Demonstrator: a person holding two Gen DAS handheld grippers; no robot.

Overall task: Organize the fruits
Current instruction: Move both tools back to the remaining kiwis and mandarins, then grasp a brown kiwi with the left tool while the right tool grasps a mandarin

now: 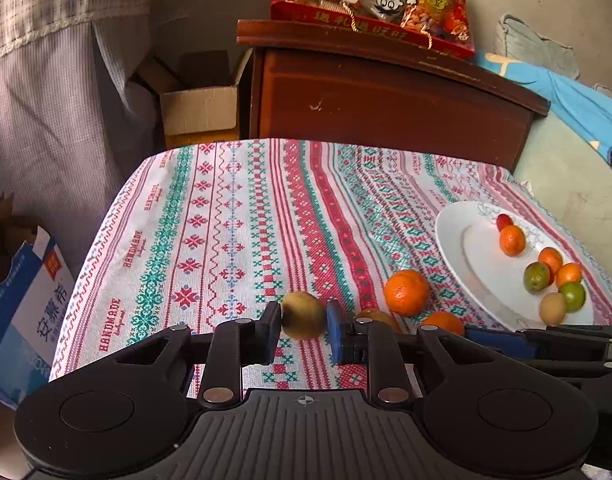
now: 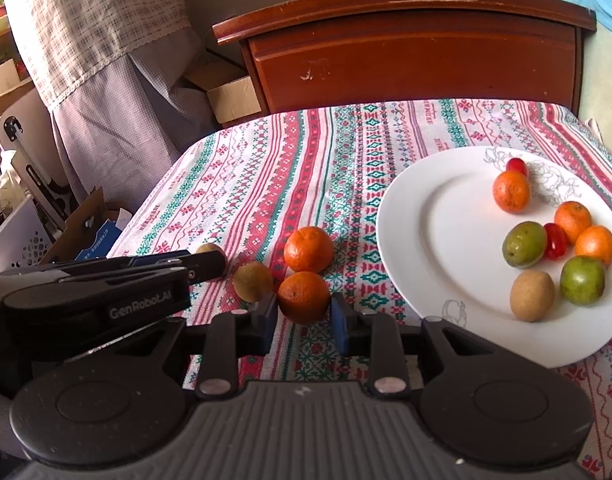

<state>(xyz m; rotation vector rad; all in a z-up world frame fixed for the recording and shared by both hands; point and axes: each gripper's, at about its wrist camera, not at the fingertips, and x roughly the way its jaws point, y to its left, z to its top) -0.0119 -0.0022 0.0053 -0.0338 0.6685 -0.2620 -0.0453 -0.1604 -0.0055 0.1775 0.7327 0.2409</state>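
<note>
The left gripper (image 1: 304, 330) has its black and blue fingers set on either side of a small brownish-yellow round fruit (image 1: 303, 315), pads touching its flanks, clamped on it just above the patterned red, green and white woven tablecloth (image 1: 210, 248). The right gripper (image 2: 304, 318) likewise closes on a small orange mandarin (image 2: 304, 297), its pads pressing both sides of it at the cloth.

Just beyond that mandarin sits a second, larger orange mandarin (image 2: 309, 249), the two touching. To their left lies another brownish round fruit (image 2: 253, 281), beside the tip of the left gripper seen from the side.

To the right stands a white round ceramic plate (image 2: 422, 240) holding three small oranges, two green-brown fruits, one tan fruit and two red cherry tomatoes, grouped on its right half.

Farther back stands a dark reddish wooden cabinet (image 2: 410, 64) with a red printed snack bag (image 1: 372, 0) on top, and an open cardboard box (image 1: 200, 110) to its left.
</note>
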